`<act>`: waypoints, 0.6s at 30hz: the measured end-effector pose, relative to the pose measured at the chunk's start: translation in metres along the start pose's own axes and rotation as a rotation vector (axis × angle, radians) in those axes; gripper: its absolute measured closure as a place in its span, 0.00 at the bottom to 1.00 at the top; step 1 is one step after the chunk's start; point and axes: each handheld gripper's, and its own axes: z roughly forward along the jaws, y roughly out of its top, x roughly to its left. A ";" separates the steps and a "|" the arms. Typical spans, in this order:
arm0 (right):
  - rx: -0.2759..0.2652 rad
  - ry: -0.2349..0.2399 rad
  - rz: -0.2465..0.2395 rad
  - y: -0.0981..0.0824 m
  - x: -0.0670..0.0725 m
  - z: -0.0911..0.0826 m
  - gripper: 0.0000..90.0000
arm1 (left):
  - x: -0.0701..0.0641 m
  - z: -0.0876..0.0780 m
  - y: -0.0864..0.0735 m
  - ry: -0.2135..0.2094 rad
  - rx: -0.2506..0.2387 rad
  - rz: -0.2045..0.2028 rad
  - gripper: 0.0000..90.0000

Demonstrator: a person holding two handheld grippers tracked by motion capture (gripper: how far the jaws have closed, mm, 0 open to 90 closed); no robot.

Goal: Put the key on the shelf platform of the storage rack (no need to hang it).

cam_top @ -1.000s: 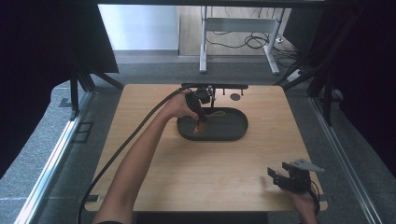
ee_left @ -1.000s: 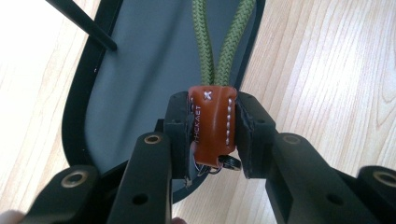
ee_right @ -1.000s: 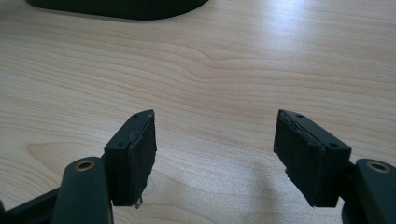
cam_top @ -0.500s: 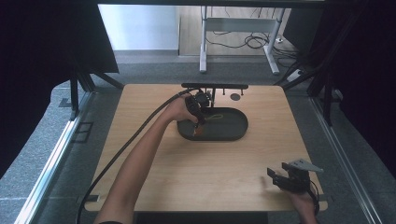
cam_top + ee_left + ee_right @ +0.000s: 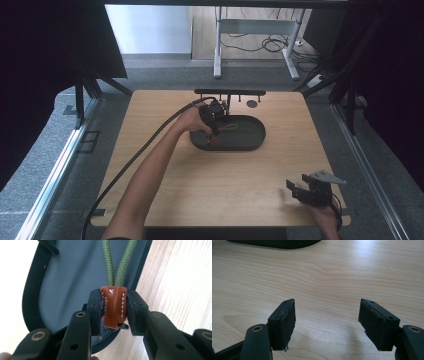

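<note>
A brown stitched leather tag (image 5: 113, 310) on a loop of olive-green cord (image 5: 120, 267) is pinched between the pads of my left gripper (image 5: 113, 307). The jaws have just eased open slightly, with the tag still pressed between them. The gripper (image 5: 213, 134) points down over the left end of a dark oval tray (image 5: 252, 137), and the cord (image 5: 230, 128) trails across the tray floor (image 5: 67, 277). My right gripper (image 5: 298, 188) rests near the table's front right corner. Its jaws (image 5: 327, 320) stand wide apart over bare wood with nothing between them.
A low black bar stand (image 5: 230, 92) runs along the table's back edge behind the tray, with a small dark disc (image 5: 252, 104) beside it. The left gripper's cable (image 5: 145, 150) trails across the table's left half. A white desk frame (image 5: 217, 45) stands beyond.
The left gripper has shifted a little toward the tray's near-left end, taking the tag with it. The right gripper has stayed where it was.
</note>
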 end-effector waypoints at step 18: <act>0.001 -0.001 -0.002 0.000 0.001 0.000 0.33 | -0.003 -0.009 -0.004 0.009 -0.018 0.007 0.70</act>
